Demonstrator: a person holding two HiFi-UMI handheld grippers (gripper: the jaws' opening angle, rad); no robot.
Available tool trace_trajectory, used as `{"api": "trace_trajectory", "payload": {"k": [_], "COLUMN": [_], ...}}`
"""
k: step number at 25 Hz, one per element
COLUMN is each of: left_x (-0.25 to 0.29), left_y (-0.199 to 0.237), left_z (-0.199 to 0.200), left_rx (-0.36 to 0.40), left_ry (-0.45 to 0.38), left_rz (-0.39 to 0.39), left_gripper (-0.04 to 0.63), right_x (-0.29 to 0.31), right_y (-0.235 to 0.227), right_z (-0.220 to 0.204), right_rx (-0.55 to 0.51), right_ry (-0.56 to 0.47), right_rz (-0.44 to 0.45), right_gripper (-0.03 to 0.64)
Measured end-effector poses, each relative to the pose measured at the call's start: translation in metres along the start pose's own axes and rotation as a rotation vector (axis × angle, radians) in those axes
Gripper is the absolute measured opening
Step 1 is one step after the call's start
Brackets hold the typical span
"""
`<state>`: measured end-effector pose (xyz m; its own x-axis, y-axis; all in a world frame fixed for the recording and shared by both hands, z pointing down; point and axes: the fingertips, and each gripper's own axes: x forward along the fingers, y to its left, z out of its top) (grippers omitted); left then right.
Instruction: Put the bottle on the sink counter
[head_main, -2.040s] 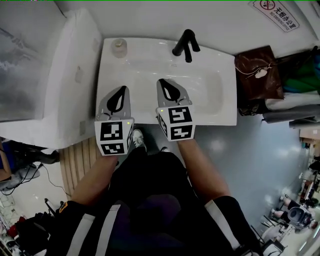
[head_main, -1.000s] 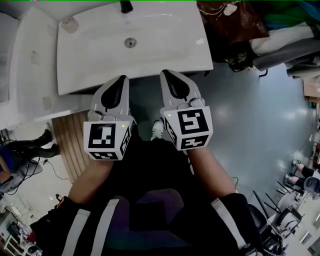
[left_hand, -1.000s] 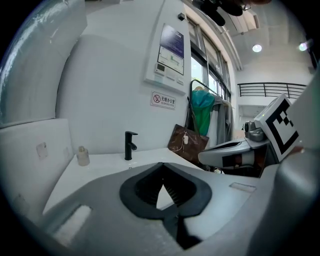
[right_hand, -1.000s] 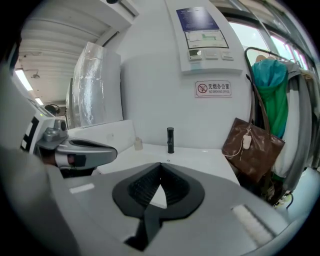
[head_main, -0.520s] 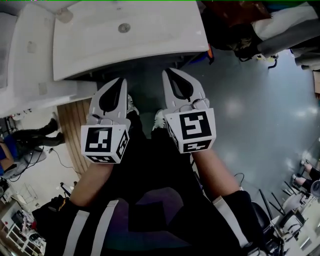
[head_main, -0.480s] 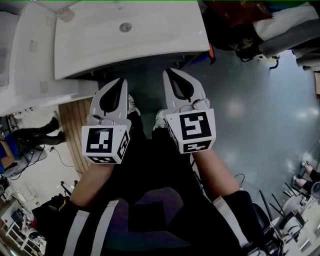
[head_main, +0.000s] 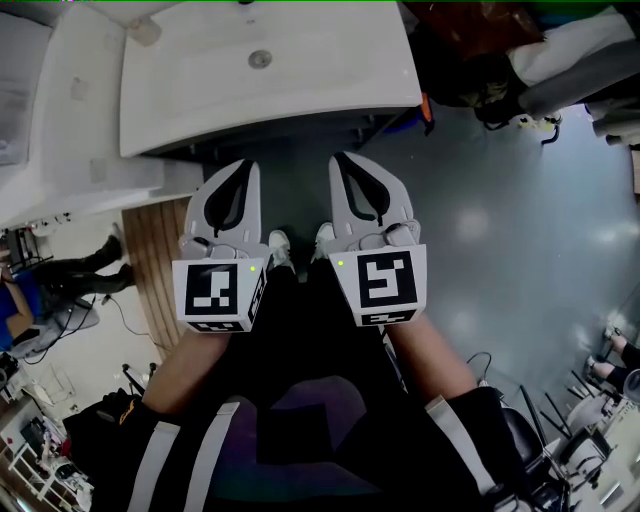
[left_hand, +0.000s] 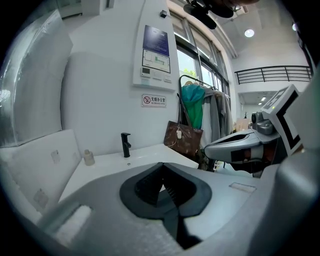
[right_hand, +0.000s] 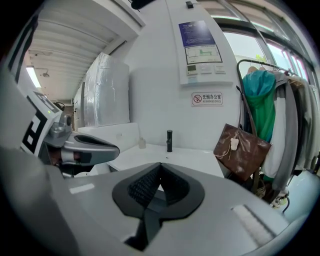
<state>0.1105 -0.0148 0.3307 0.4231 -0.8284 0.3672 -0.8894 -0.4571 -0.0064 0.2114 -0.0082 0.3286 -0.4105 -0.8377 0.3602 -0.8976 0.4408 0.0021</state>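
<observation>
The small pale bottle (head_main: 146, 30) stands on the white sink counter (head_main: 330, 85) at its back left corner, left of the basin drain (head_main: 260, 59). It also shows in the left gripper view as the bottle (left_hand: 89, 157) left of the black faucet (left_hand: 125, 145), and in the right gripper view as the bottle (right_hand: 142, 143). My left gripper (head_main: 247, 166) and right gripper (head_main: 338, 158) hang side by side in front of the counter's near edge, over the floor. Both are shut with nothing between the jaws, well short of the bottle.
A brown bag (left_hand: 183, 141) hangs right of the sink beside green clothing (right_hand: 259, 95). A white wrapped appliance (head_main: 70, 120) flanks the sink on the left. Wooden slats (head_main: 150, 250) and grey floor (head_main: 500, 220) lie below. My legs and shoes (head_main: 280, 250) are under the grippers.
Both grippers have drawn back from over the sink's front edge to the floor side. The sink has slid up toward the top of the head view. The jaws stayed shut.
</observation>
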Motion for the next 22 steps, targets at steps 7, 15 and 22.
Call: {"api": "trace_trajectory", "payload": {"k": [7,15,22], "left_x": [-0.014,-0.027,-0.034], "left_y": [0.010,0.014,0.013], "left_z": [-0.014,-0.014,-0.002], "left_rx": [-0.039,-0.028,-0.008], "left_ry": [-0.009,-0.049,-0.084], "left_rz": [-0.029,-0.084,-0.134], "left_gripper": [0.003,0.003,0.003], "right_x": [-0.005,-0.008,-0.018], "right_y": [0.032,0.068,0.077], "right_z": [-0.008,-0.007,-0.004], "right_rx": [-0.045,-0.078,-0.074], "right_ry": [0.032,0.040,0.036], "right_rz": [0.006,-0.001,-0.045], "right_gripper": [0.000,0.000,0.000]}}
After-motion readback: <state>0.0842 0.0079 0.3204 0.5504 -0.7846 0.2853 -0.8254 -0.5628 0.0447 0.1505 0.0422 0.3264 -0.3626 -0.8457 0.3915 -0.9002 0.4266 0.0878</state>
